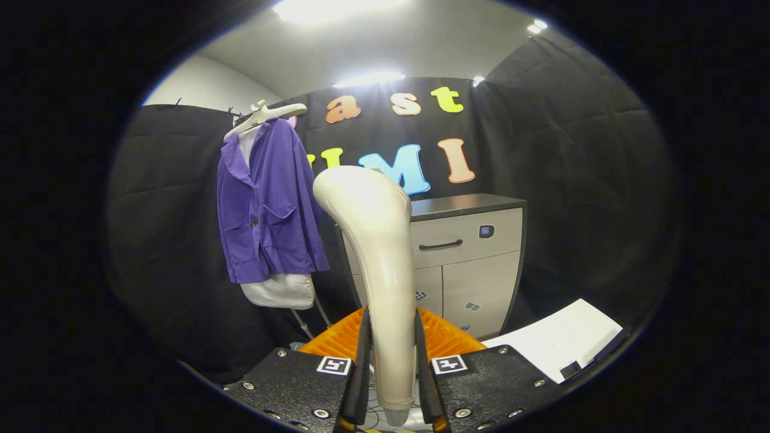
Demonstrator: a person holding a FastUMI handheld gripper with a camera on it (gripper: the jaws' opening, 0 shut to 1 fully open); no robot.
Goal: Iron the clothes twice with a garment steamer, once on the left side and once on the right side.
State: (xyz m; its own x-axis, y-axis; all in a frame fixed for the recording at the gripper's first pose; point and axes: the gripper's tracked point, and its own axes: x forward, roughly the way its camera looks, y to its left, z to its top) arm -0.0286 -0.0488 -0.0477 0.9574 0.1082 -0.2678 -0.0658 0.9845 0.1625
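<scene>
Here, off to the left, a purple button-front jacket (267, 204) hangs from a cream plastic hanger (264, 115) over a white padded form, spread flat, likely so both sides can be steamed. The gripper (391, 361) pinches the handle of a cream, glossy garment steamer (379, 252) upright between both fingers, still well apart from the jacket. Behind it to the right stands a grey cabinet (475, 252).

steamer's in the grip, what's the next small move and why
Probably carry the cream plastic garment steamer forward and to the left, toward the purple jacket on its white hanger. The gripper is shut on the steamer's handle, both fingers pressing its sides, and the steamer stands upright between them. The jacket hangs well beyond the fingers, apart from the steamer, beside the grey cabinet.
</scene>
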